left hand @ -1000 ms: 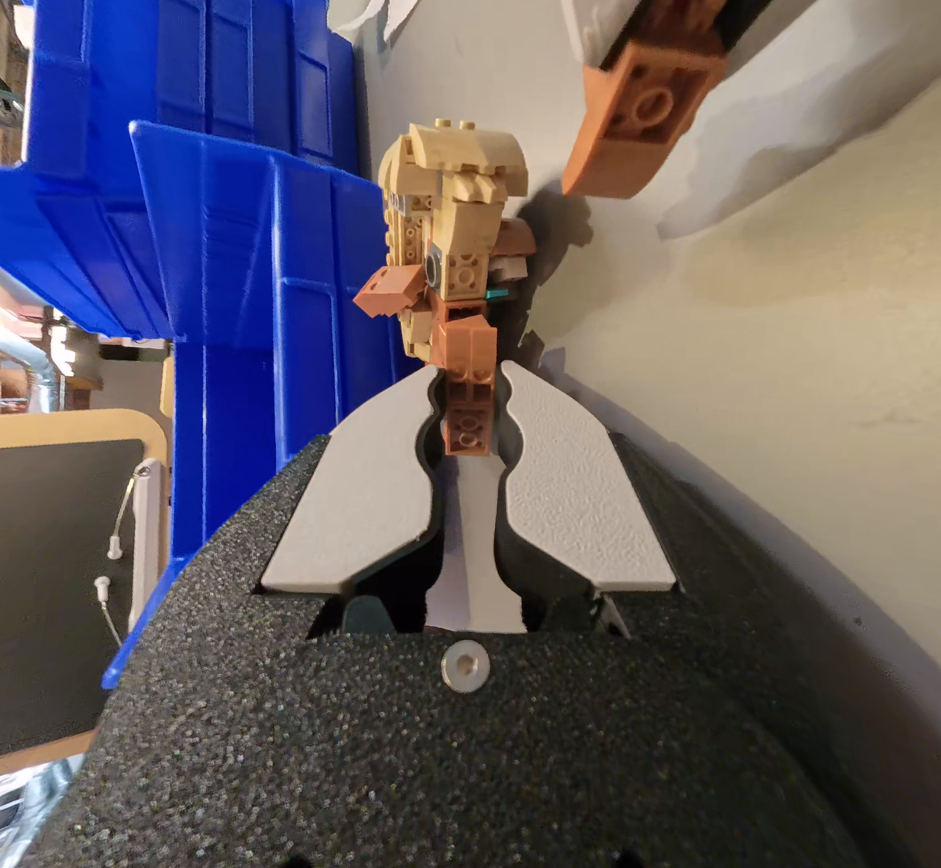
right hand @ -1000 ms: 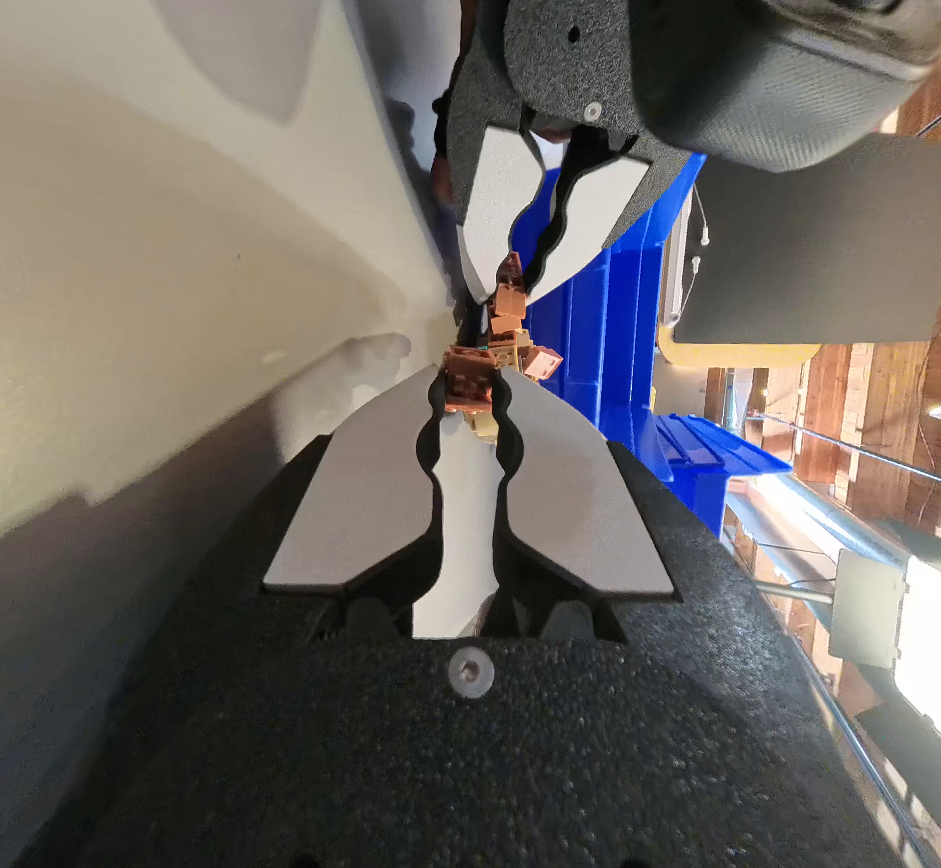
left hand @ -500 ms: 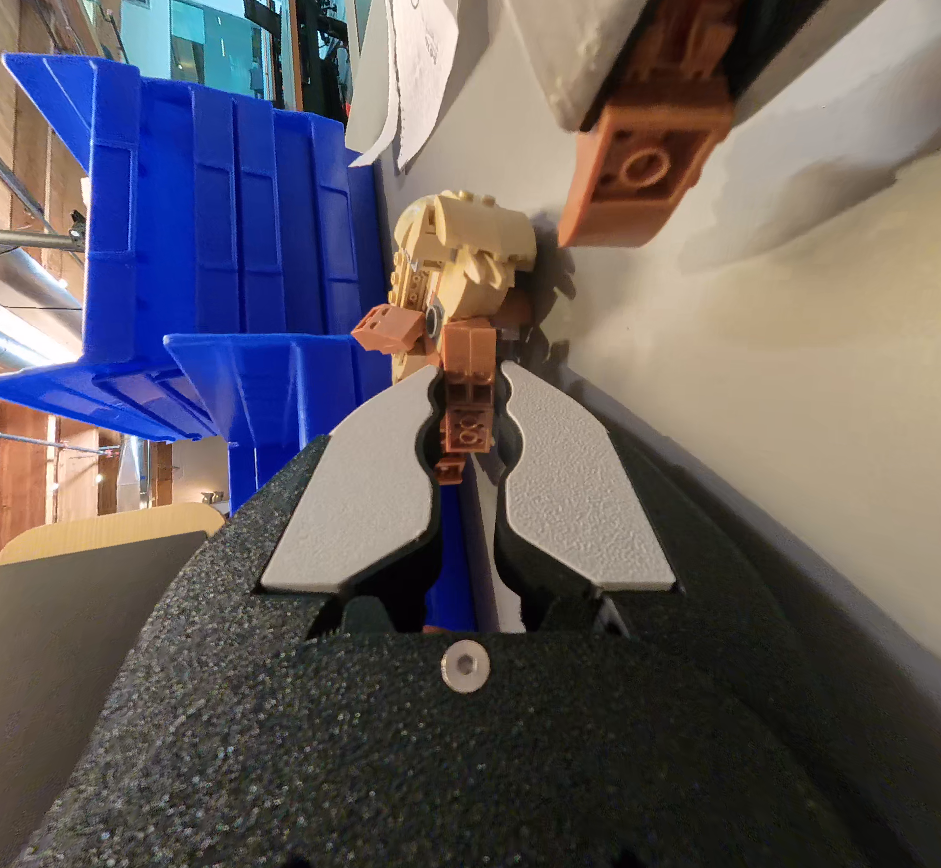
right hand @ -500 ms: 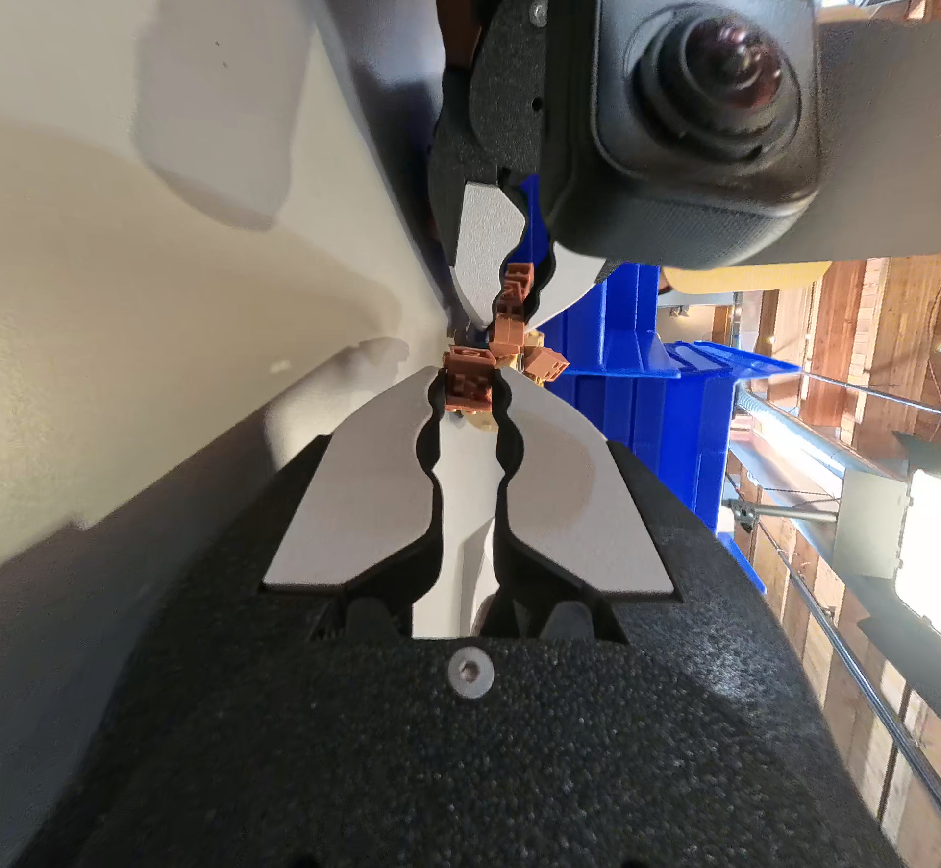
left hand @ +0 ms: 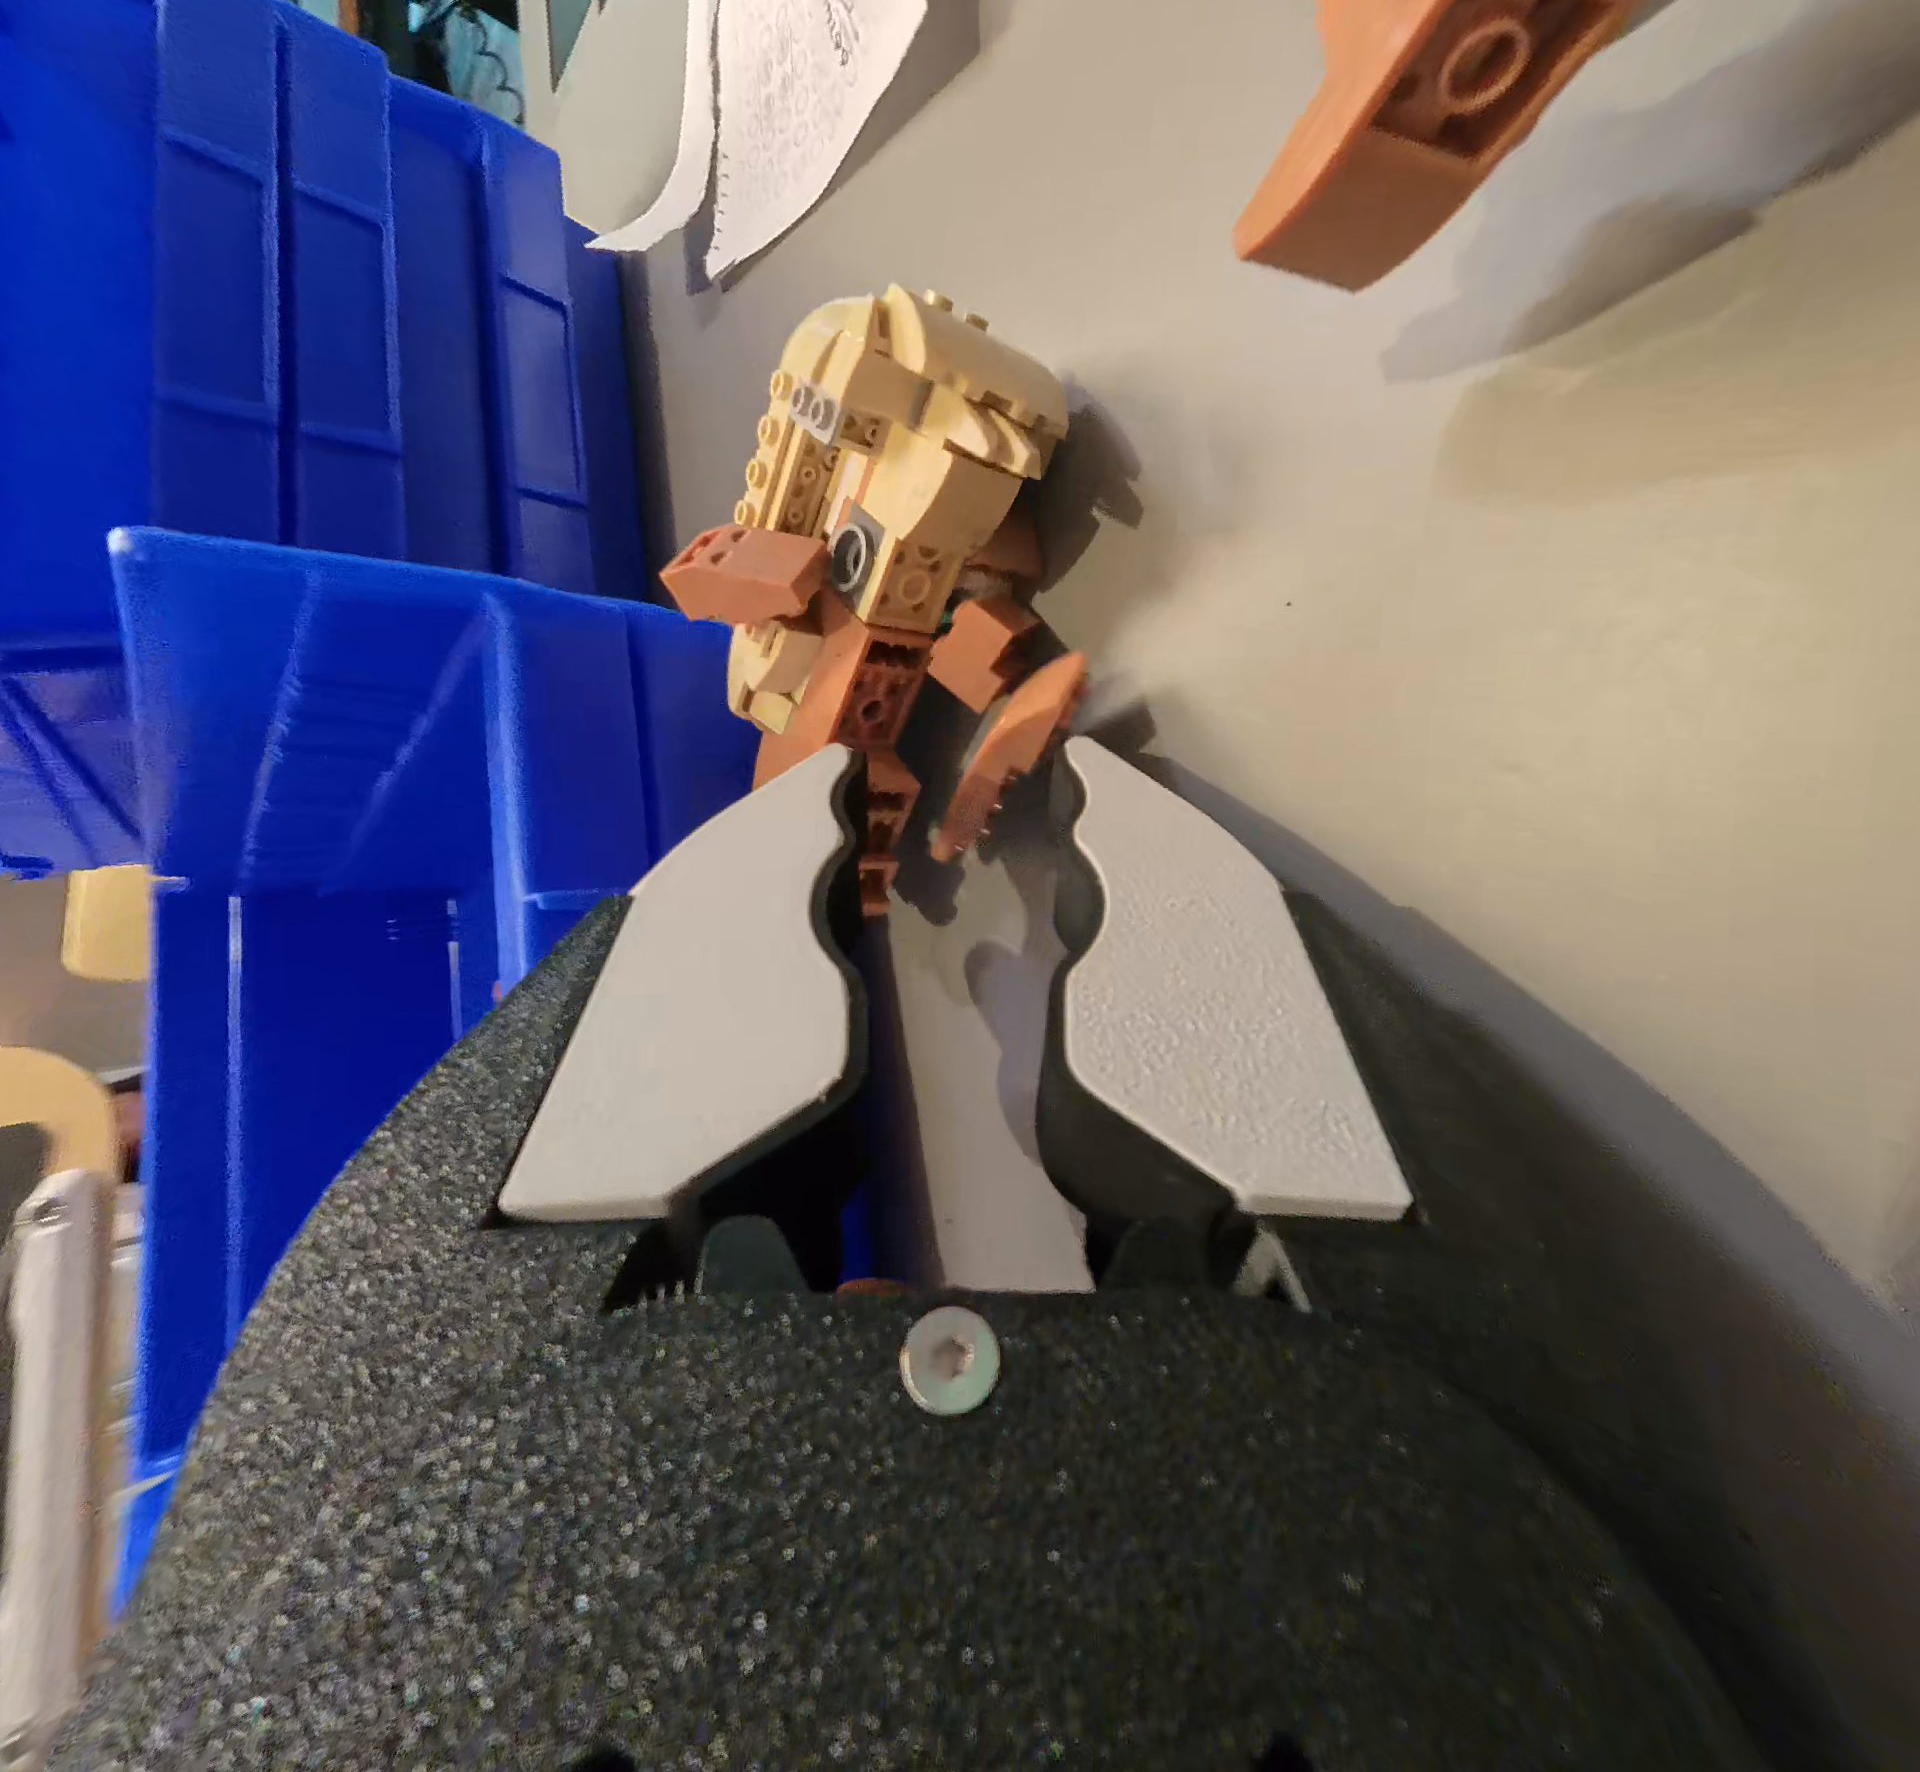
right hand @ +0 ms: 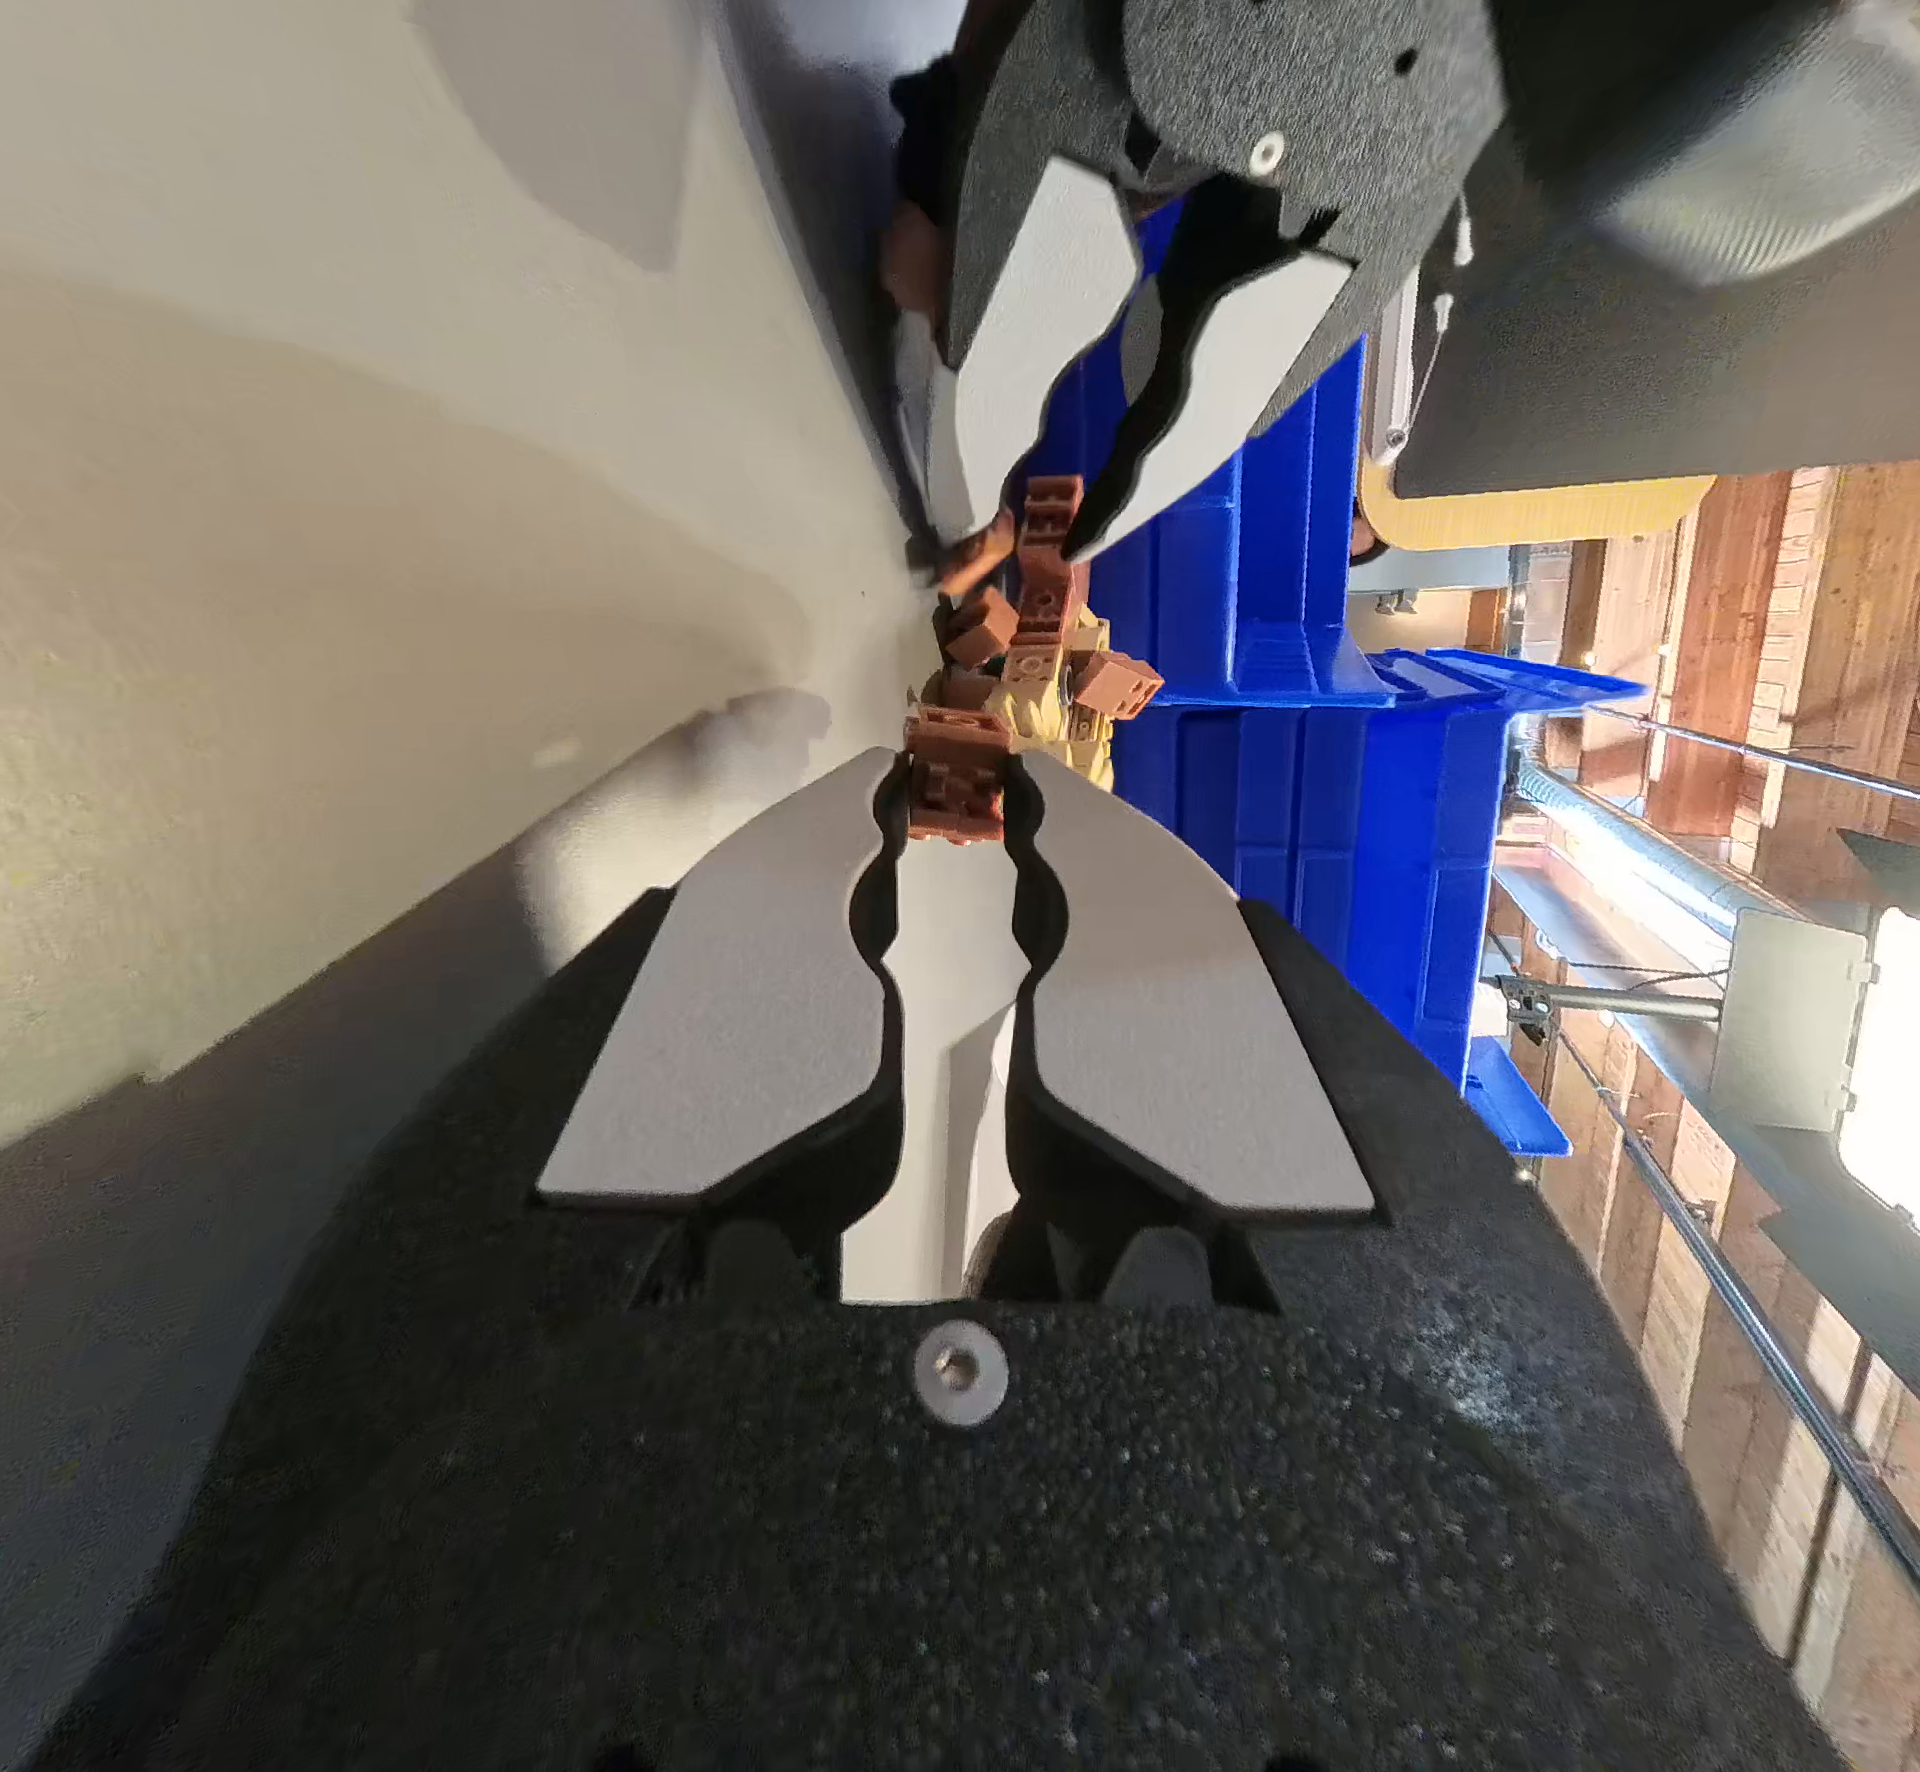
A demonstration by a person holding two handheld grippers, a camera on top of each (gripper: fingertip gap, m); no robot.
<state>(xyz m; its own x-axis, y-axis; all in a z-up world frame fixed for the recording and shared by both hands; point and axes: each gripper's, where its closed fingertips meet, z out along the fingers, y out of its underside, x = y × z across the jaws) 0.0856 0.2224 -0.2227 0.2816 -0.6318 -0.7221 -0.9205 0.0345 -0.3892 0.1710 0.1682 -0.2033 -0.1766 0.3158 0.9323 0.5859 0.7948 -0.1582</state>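
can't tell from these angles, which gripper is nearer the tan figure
Left. The left gripper is open around the figure's brown leg; the right gripper, clamping a separate brown brick, sits clear of it.

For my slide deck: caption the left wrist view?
Open left gripper fingers flank a tan-and-brown brick figure beside blue bins.

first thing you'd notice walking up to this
A tan and brown brick-built figure lying on the pale table, with a hand-held gripper at each end. The right hand-held gripper clamps a brown brick block at one end; the left hand-held gripper stands open around a brown limb at the other. Bright blue bins are stacked close beside the figure.
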